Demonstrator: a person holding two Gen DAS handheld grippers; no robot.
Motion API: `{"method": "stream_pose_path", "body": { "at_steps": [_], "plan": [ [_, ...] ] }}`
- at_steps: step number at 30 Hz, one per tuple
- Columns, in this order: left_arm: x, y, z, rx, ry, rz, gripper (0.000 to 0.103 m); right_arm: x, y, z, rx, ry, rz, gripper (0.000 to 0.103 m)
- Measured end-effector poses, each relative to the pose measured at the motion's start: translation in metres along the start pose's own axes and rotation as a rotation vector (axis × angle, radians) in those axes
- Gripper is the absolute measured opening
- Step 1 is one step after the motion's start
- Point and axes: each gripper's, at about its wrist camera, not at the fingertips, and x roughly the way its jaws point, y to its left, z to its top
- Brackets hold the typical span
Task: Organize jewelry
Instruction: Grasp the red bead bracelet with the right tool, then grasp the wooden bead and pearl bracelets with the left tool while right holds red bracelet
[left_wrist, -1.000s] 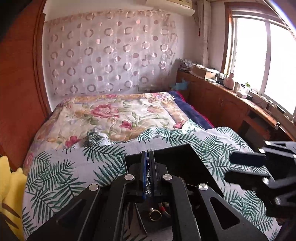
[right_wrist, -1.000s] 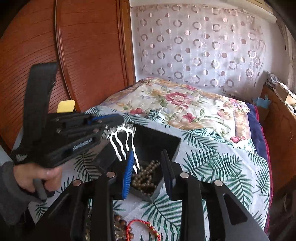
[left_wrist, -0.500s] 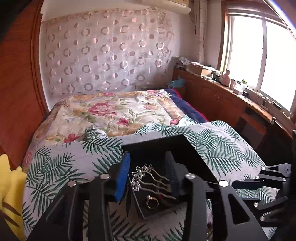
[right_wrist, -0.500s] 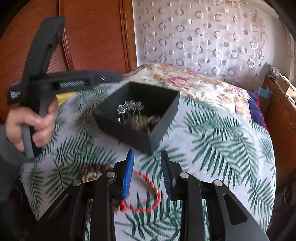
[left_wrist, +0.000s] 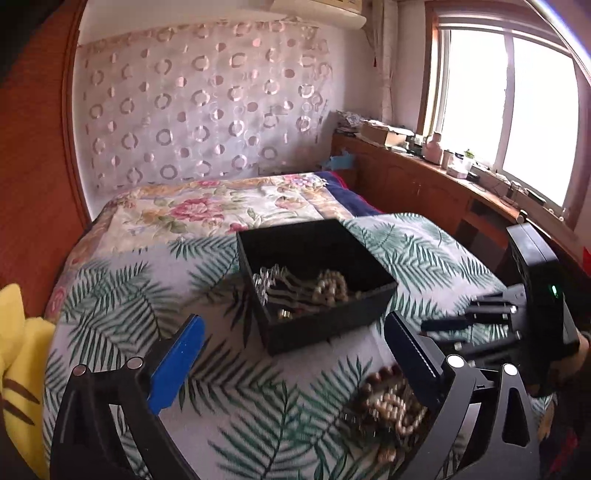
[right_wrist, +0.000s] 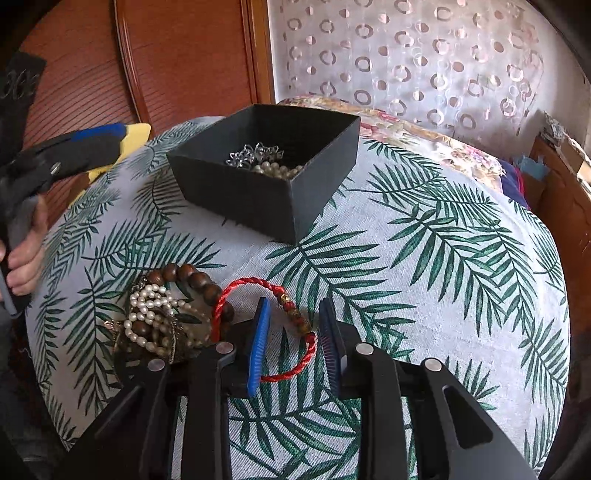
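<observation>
Left wrist view first: the left claw (left_wrist: 291, 354) has its jaws opening wide with nothing between them, hanging over the palm-leaf cloth (left_wrist: 122, 295). The black box (left_wrist: 314, 284) sits at about 12 o'clock from it, already holding a silver hair comb (left_wrist: 269, 282) and pearls. A loose pile of beads (left_wrist: 391, 398) lies at 4 o'clock, right by the right finger, and the right claw (left_wrist: 443, 325) pokes in from 3 o'clock.

Right wrist view: the right claw (right_wrist: 293, 343) is closing its jaws around the red cord bracelet (right_wrist: 291, 314), but the pads don't look like they're touching it yet, so I'd say no grip so far. The bracelet lies flat at 6 o'clock from the box (right_wrist: 266, 173), its left edge overlapping the bead pile (right_wrist: 166, 314).

That cord looks light and floppy, so I'd guess it will droop once lifted. Pinching the beaded stretch between the jaws seems the safest spot, clear of the tangle at 9 o'clock.
</observation>
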Motion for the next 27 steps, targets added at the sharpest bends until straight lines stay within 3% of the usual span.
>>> {"method": "stream_pose_path", "body": {
  "at_steps": [2, 4, 5, 9, 19, 27],
  "plan": [
    [-0.003, 0.001, -0.009, -0.002, 0.009, 0.009, 0.095, 0.001, 0.002, 0.001, -0.011, 0.001, -0.019, 0.023],
    [-0.005, 0.002, -0.018, -0.006, 0.024, 0.012, 0.095, 0.003, 0.005, 0.002, -0.031, -0.001, -0.060, 0.009],
    [-0.005, 0.002, -0.021, -0.008, 0.031, 0.011, 0.095, 0.003, 0.005, 0.002, -0.032, 0.000, -0.060, 0.008],
    [-0.008, 0.004, -0.036, -0.025, 0.065, 0.008, 0.095, -0.005, 0.006, -0.002, -0.014, -0.028, -0.068, 0.008],
    [-0.019, -0.018, -0.063, -0.003, 0.121, -0.054, 0.095, -0.071, 0.020, -0.012, 0.040, -0.223, -0.077, 0.008],
    [-0.018, -0.053, -0.070, 0.036, 0.150, -0.131, 0.092, -0.090, 0.020, -0.033, 0.072, -0.248, -0.088, 0.008]
  ]
}}
